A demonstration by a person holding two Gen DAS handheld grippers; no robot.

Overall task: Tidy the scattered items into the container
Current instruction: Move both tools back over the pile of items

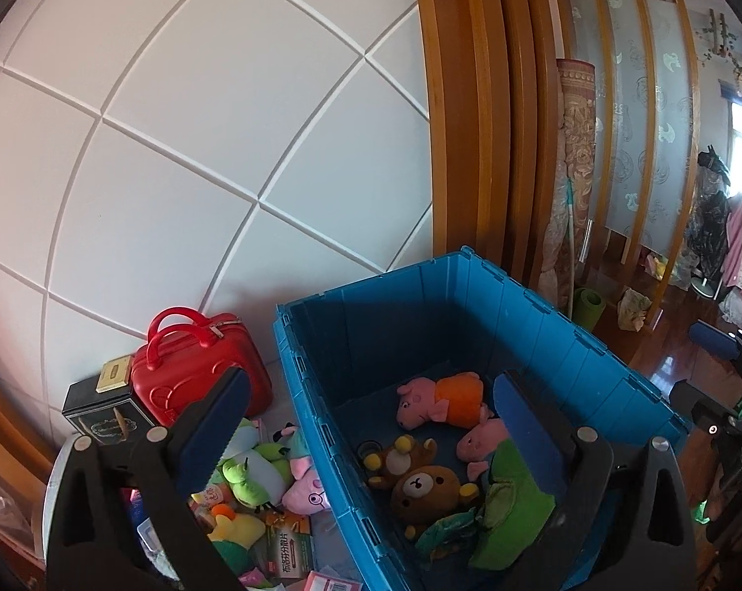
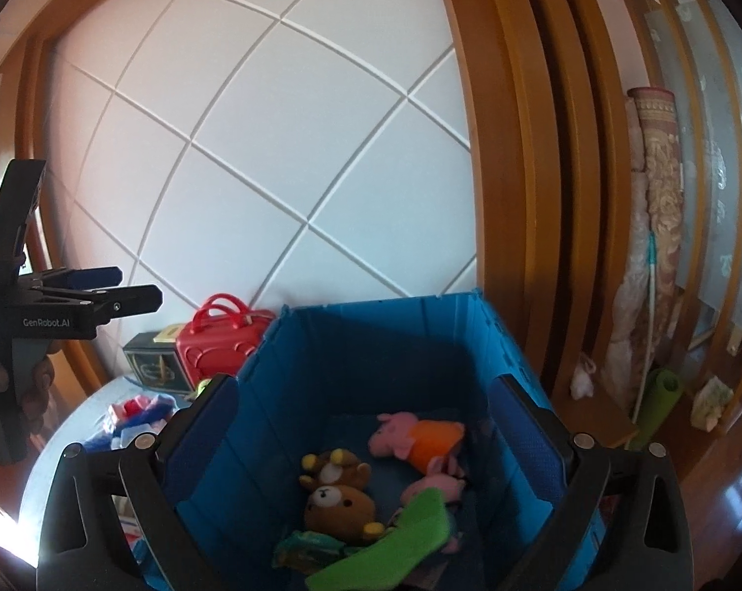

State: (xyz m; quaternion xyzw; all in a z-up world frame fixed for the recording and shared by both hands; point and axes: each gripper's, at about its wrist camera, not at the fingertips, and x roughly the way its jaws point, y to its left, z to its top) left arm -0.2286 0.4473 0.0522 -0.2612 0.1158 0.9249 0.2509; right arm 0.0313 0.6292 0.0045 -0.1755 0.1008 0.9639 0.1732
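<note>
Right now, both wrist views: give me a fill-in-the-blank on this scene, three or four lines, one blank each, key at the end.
1. The container holding the plush toys is ____ in colour.
2. The brown bear plush lies ____ the container.
3. The small case standing against the wall is ____.
4. The left gripper and the right gripper both have their jaws ____, holding nothing.

Missing words: blue; inside; red; open

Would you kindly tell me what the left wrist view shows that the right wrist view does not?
Only left wrist: the pink glasses-wearing pig plush and green-and-white plush lying outside the bin. Only right wrist: the left tongs seen side-on, hand-held. Both: the blue plastic bin holding the brown bear plush, and the red carry case.
</note>
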